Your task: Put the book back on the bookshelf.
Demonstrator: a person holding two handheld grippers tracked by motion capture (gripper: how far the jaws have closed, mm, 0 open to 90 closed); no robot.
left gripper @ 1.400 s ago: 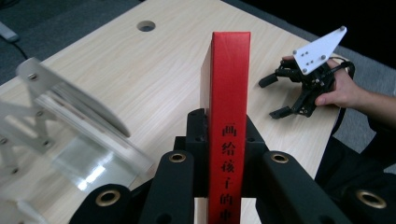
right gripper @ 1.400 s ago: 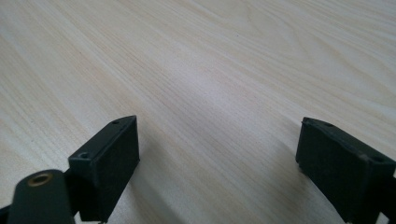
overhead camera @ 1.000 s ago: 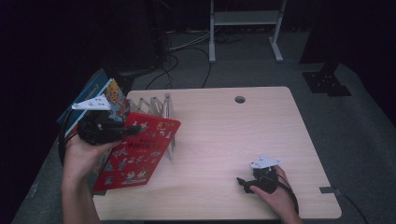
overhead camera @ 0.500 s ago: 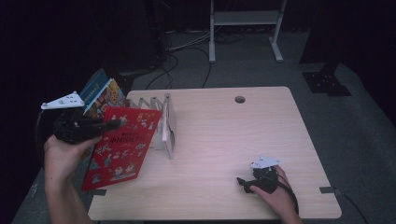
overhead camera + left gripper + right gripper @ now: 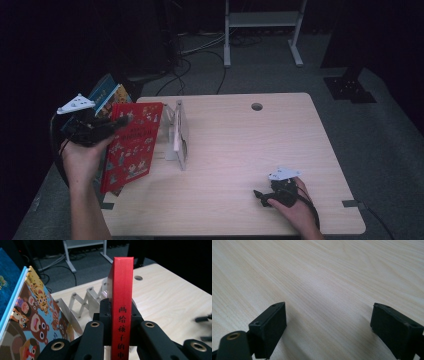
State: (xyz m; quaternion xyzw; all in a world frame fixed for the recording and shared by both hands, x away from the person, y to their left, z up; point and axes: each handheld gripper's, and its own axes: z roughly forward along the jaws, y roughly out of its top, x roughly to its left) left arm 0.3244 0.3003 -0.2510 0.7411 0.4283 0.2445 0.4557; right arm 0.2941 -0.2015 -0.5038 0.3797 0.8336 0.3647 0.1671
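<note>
At the table's left edge, the left gripper (image 5: 117, 121) clamps the red book (image 5: 131, 145) by its spine, upright beside the metal rack (image 5: 178, 134). Stiff and probably slick-covered, it suits that spine grip. The right gripper (image 5: 261, 196) rests open, empty.

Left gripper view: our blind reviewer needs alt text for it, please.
The left hand-held gripper clamps the spine of a red hardcover book, held upright. An illustrated animal picture book leans at left, with a silver accordion book rack on the pale wooden table behind.
</note>
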